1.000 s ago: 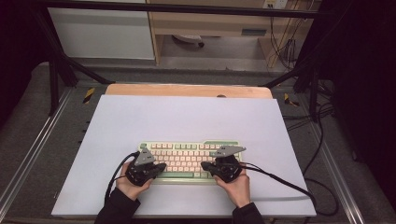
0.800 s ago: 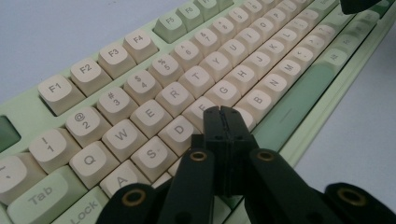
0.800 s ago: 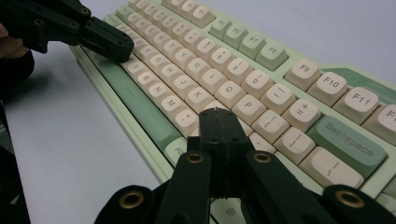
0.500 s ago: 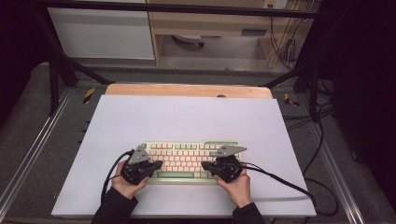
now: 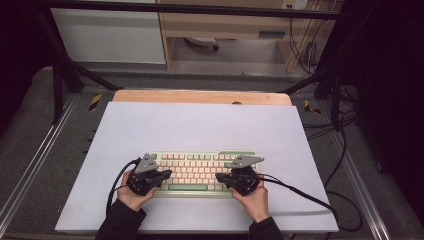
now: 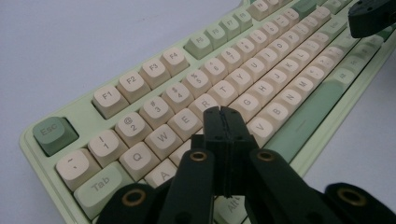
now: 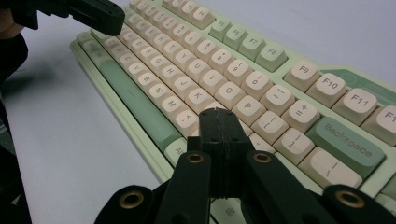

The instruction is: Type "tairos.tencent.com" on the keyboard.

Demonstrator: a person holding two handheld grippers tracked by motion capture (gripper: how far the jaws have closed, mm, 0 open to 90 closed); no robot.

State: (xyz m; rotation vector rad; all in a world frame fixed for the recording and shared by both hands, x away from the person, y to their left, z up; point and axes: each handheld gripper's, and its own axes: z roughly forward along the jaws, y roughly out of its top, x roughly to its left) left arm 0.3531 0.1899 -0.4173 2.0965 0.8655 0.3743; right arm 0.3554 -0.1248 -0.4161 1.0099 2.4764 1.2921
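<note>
A: Change? Left gripper has shifted slightly toward 3 o'clock since a second ago; right gripper unchanged.

B: Jaws pressed closed, empty. Pale green keyboard with cream keys at 6 o'clock on white surface. I'd judge key-pressing underway.
</note>
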